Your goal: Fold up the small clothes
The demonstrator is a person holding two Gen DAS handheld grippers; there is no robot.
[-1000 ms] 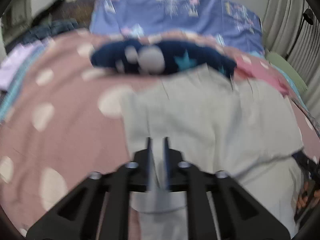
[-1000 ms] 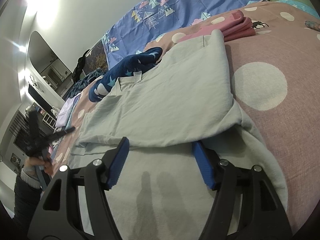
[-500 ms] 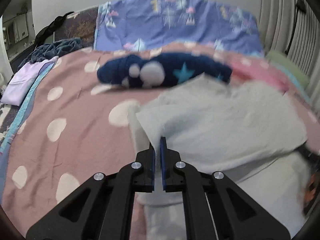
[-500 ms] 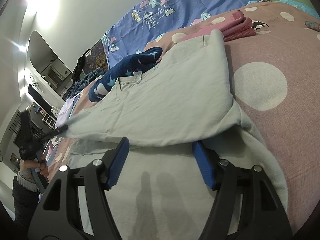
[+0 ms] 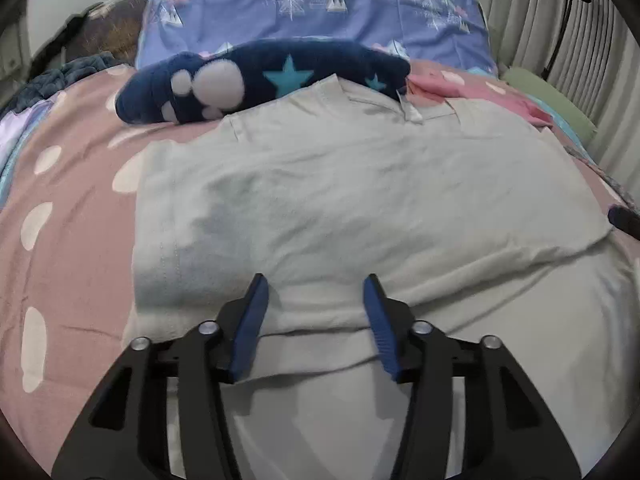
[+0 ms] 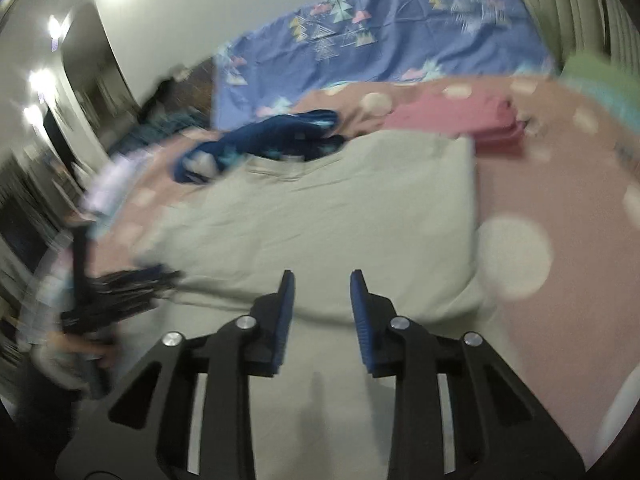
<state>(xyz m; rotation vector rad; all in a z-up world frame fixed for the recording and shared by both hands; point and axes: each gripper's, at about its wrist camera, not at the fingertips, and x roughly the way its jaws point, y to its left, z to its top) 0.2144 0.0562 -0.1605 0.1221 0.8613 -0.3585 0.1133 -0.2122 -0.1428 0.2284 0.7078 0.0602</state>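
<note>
A pale grey-green T-shirt [image 5: 360,200] lies on the pink polka-dot bedspread [image 5: 68,248], its sides folded in over the middle, collar at the far end. My left gripper [image 5: 314,284] is open and empty, just above the shirt's near fold. In the right wrist view the same shirt [image 6: 340,216] lies ahead. My right gripper [image 6: 322,280] is open and empty above the shirt's lower part. The left gripper [image 6: 160,276] shows blurred at the shirt's left edge.
A navy star-print garment [image 5: 260,76] lies against the shirt's collar. Folded pink clothes [image 6: 460,120] sit at the far right. A blue patterned pillow [image 5: 320,8] stands at the head of the bed. Curtains [image 5: 580,60] hang on the right.
My left gripper let go of the shirt's side, laid it folded over the middle, and opened. My right gripper narrowed and swung to face the shirt more squarely; its view is blurred.
</note>
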